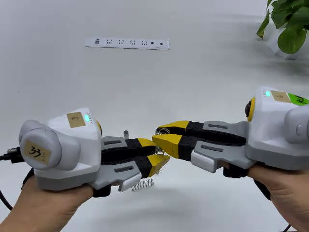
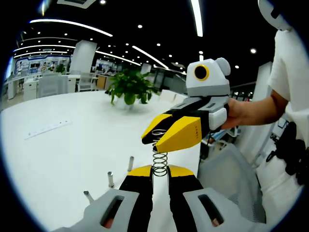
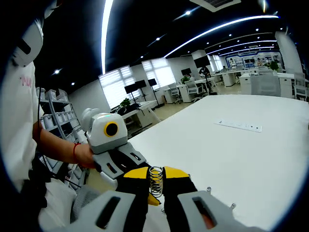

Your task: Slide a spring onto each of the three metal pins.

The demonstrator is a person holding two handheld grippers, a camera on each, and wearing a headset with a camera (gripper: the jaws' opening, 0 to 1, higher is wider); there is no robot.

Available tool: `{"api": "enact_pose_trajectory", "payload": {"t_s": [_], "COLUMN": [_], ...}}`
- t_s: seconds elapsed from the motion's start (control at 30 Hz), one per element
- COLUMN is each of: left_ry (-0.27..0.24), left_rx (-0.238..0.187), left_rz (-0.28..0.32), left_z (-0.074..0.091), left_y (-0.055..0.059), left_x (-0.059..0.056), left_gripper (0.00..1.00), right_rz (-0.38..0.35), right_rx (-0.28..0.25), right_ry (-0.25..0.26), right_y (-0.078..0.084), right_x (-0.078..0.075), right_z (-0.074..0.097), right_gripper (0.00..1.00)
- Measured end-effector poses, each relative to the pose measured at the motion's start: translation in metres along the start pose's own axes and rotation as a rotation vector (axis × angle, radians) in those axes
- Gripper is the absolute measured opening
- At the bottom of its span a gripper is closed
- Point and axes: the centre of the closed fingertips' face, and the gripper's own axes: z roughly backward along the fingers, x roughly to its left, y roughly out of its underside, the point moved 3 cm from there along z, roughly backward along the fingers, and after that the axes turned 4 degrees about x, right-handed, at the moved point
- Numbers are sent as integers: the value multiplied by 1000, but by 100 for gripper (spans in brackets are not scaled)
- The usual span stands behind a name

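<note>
Held spring [image 2: 160,159]: one coil, stood upright in the left gripper view, gripped at both ends.
- left gripper [image 2: 160,170]: yellow tips clamped on the lower end of the coil.
- right gripper [image 2: 153,137]: comes in from the right, jaws closed on the upper end. In its own view the coil sits right between the tips, both touching it.
- The two grippers meet nose to nose above the table [image 1: 203,87], and the held spring is clear of the surface.

Loose spring [image 1: 142,184]: lies flat on the table just under the left gripper's jaws, touched by neither gripper.

Metal pins [image 2: 110,179]: three, upright in a row on the table, just left of the left jaws in the left gripper view. All three are bare, and the held spring is beside them, not over any of them.

Writing: the tan sticker on the left gripper's back knob has a handwritten "33" plus one more mark (can't read it). Other stickers are tan on both bodies and green on the right one, all too small to read.

Power strip [image 1: 128,43] lies at the far side, with a plant [image 1: 285,24] in the far right corner.
</note>
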Motion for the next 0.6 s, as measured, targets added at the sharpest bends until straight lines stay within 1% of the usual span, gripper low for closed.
{"api": "enact_pose_trajectory", "payload": {"t_s": [0.1,0.37,0.47,0.53,0.57,0.6], "left_ry": [2,7,13,18,20,21], "left_rx": [-1,8,21,32,35,38], "left_rz": [-3,-19,-37,-51,-56,-61], "left_z": [0,-1,-1,-1,-1,0], "left_y": [0,1,1,3,3,3], "left_x": [0,-2,-3,-4,-3,-3], "left_gripper": [11,10,10,10,10,10], "right_rz": [20,29,51,103,122,148], "right_rx": [6,30,60,110,124,149], "right_ry": [-1,-12,-33,-48,-54,-76], "right_y": [0,2,2,4,4,3], "right_x": [1,1,3,2,2,4], "right_z": [0,2,4,7,8,10], "right_gripper": [12,12,18,18,18,19]}}
